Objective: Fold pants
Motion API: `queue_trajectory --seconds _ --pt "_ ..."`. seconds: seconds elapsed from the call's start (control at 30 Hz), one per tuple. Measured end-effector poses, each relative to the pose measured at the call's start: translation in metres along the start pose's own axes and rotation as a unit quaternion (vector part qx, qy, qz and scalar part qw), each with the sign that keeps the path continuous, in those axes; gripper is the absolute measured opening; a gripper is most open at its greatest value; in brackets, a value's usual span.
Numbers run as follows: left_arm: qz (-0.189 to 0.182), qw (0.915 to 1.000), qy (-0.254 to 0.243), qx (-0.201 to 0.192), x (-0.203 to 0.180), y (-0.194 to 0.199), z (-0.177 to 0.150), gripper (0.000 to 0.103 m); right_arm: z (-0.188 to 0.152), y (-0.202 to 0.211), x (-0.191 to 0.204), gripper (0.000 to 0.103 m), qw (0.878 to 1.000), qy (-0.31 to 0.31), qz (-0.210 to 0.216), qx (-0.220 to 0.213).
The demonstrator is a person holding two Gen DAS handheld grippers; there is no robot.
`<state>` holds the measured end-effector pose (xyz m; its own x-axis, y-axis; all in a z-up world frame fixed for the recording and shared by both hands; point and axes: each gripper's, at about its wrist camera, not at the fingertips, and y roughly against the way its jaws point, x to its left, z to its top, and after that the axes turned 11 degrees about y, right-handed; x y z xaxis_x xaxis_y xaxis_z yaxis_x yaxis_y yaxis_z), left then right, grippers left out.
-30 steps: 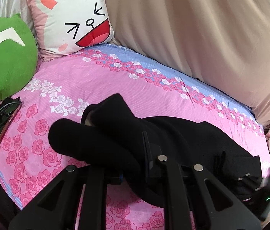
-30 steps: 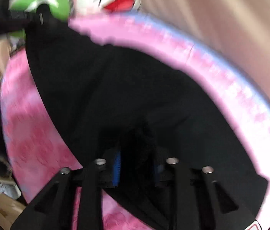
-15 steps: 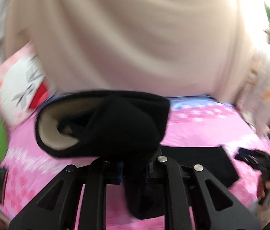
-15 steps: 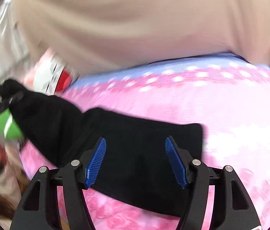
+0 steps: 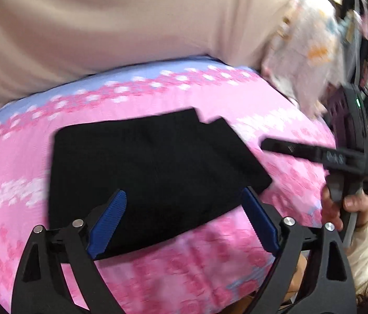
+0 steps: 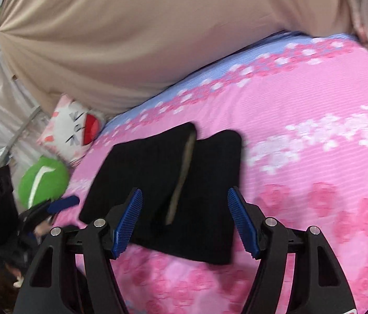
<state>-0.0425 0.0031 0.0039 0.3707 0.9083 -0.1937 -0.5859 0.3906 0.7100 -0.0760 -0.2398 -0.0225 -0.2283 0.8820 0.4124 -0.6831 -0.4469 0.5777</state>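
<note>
The black pants (image 5: 152, 167) lie folded in a flat rectangle on the pink flowered bedsheet (image 5: 262, 269). In the right wrist view the pants (image 6: 205, 183) show a pale lining strip along the fold. My left gripper (image 5: 184, 222) is open and empty, just in front of the pants' near edge. My right gripper (image 6: 186, 219) is open and empty over the pants' near edge. The right gripper also shows in the left wrist view (image 5: 314, 154), held in a hand beside the pants. The left gripper's blue pad shows in the right wrist view (image 6: 62, 204).
A beige curtain (image 6: 131, 39) hangs behind the bed. A pink cat pillow (image 6: 71, 130) and a green cushion (image 6: 42, 180) lie at the bed's left end. A floral cloth (image 5: 309, 52) hangs at the right end.
The left gripper let go of the pants' legs, which now lie folded flat on the rest. Both grippers stand open and have drawn back towards the near edge.
</note>
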Motion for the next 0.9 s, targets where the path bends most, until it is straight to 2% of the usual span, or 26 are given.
queue_trajectory --seconds 0.07,0.2,0.27,0.3,0.33,0.37,0.43,0.53,0.63,0.73,0.8,0.83,0.87,0.9 --pt "0.035 0.9988 0.026 -0.02 0.023 0.012 0.004 0.09 -0.001 -0.016 0.015 0.068 1.0 0.012 0.012 0.015" --pt "0.098 0.9912 0.076 -0.046 0.064 0.025 0.009 0.09 -0.005 -0.071 0.024 0.069 0.996 0.008 0.035 0.078" --pt "0.123 0.9861 0.099 -0.051 0.085 0.029 0.012 0.09 -0.006 -0.087 0.027 0.067 0.997 0.005 0.03 0.076" --pt "0.143 0.9822 0.108 -0.056 0.094 0.03 0.013 0.091 -0.005 -0.092 0.031 0.042 0.997 0.011 0.021 0.072" --pt "0.158 0.9794 0.111 -0.059 0.098 0.031 0.014 0.091 -0.003 -0.096 0.034 0.023 0.997 0.015 0.016 0.072" --pt "0.176 0.9759 0.112 -0.064 0.102 0.031 0.015 0.091 0.001 -0.1 0.038 0.018 0.997 0.011 0.02 0.075" --pt "0.201 0.9704 0.112 -0.072 0.106 0.032 0.016 0.091 0.012 -0.096 0.047 0.017 0.997 0.019 0.026 0.064" --pt "0.203 0.969 0.119 -0.077 0.111 0.039 0.018 0.091 0.04 -0.06 0.074 0.016 0.998 0.062 0.026 0.021" --pt "0.191 0.9709 0.124 -0.075 0.11 0.04 0.016 0.092 0.057 -0.013 0.087 0.016 0.995 0.102 -0.008 -0.012" --pt "0.183 0.9742 0.118 -0.059 0.104 0.026 0.012 0.092 0.042 -0.008 0.065 0.017 0.993 0.092 -0.066 0.017" --pt "0.181 0.9755 0.118 -0.041 0.099 0.012 0.008 0.092 0.015 -0.032 0.028 0.019 0.992 0.05 -0.092 0.074" --pt "0.179 0.9762 0.117 -0.034 0.098 0.007 0.006 0.092 0.002 -0.047 0.013 0.02 0.989 0.032 -0.101 0.101" --pt "0.179 0.9764 0.118 -0.028 0.096 0.002 0.005 0.092 -0.009 -0.054 0.002 0.022 0.991 0.02 -0.089 0.101" --pt "0.178 0.9768 0.117 -0.019 0.094 -0.004 0.005 0.092 -0.01 -0.049 0.0 0.023 0.994 0.009 -0.076 0.082"
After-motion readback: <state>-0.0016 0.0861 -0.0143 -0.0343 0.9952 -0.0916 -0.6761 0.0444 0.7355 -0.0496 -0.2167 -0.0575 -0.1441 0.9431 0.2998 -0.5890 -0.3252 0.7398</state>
